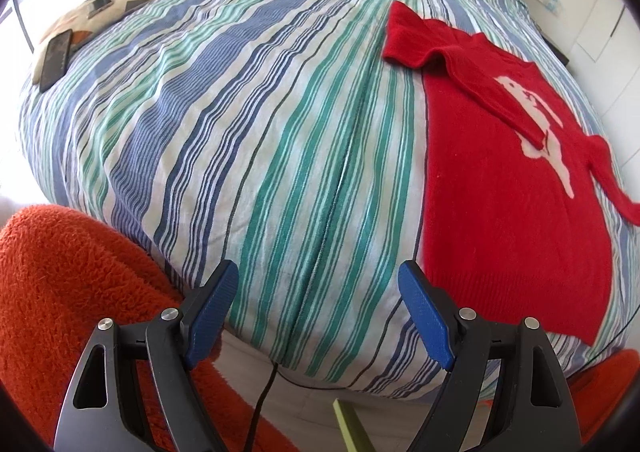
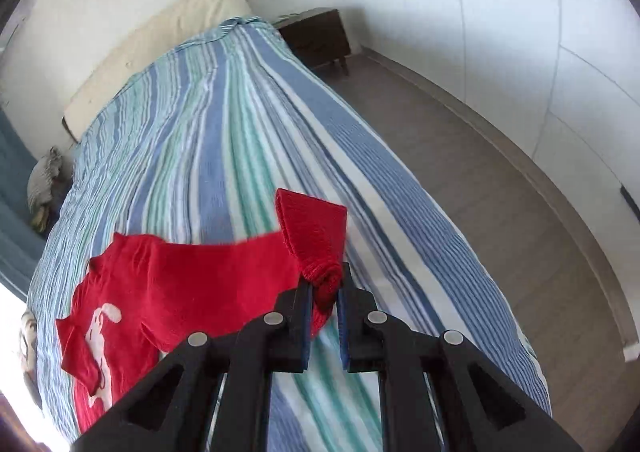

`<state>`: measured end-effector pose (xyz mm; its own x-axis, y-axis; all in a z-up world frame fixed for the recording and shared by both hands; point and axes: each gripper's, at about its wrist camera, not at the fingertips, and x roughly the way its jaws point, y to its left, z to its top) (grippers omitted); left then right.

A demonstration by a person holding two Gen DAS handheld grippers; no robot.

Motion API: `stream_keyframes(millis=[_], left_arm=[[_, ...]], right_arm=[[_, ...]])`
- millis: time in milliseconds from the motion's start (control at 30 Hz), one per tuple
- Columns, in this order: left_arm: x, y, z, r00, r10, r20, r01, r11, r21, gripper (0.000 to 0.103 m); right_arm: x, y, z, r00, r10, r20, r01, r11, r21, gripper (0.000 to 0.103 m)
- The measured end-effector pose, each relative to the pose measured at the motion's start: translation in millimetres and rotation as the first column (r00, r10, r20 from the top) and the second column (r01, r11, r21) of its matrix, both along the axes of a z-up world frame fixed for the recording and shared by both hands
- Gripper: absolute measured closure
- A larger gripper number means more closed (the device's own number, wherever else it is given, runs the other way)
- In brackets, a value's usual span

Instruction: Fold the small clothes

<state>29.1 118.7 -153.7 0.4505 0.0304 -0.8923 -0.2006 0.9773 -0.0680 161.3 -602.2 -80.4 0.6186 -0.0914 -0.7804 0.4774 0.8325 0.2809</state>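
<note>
Fold barely started. Red sweater (image 1: 512, 187) lies mostly flat on the striped bed (image 1: 248, 123), toward its right side in the left wrist view, white figure print up, one sleeve (image 1: 496, 91) already laid diagonally across the chest. Right tool (image 2: 325, 292) pinches the other sleeve's cuff (image 2: 316, 228) between nearly shut pads, fabric bunched in the gap and lifted off the cover; looks like that sleeve goes across next, then body folds remain. Left tool (image 1: 316, 292) spread wide, nothing in it, hanging over bare bedding near the hem corner, not touching cloth. Hem and far shoulder partly cut off by the fisheye edge, so flatness there is uncertain. Containers: none visible; a nightstand (image 2: 316, 35) beside the bed, contents not visible
</note>
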Motion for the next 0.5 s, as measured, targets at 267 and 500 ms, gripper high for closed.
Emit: stream_keyframes(millis=[267,500], left_arm=[[-1.9,-9.0,-0.2,0.999,-0.034,-0.001,0.034,0.997,0.068,0.019],[1.0,-9.6,-3.6,0.999,-0.031,-0.015,0.032,0.997,0.071,0.019]], right_arm=[[-46.4,-43.0,-61.0,0.982,-0.186,0.046,0.165,0.944,0.286,0.092],[-50.0,-45.3,-77.7,0.963,-0.235,0.129,0.155,0.881,0.447,0.056]])
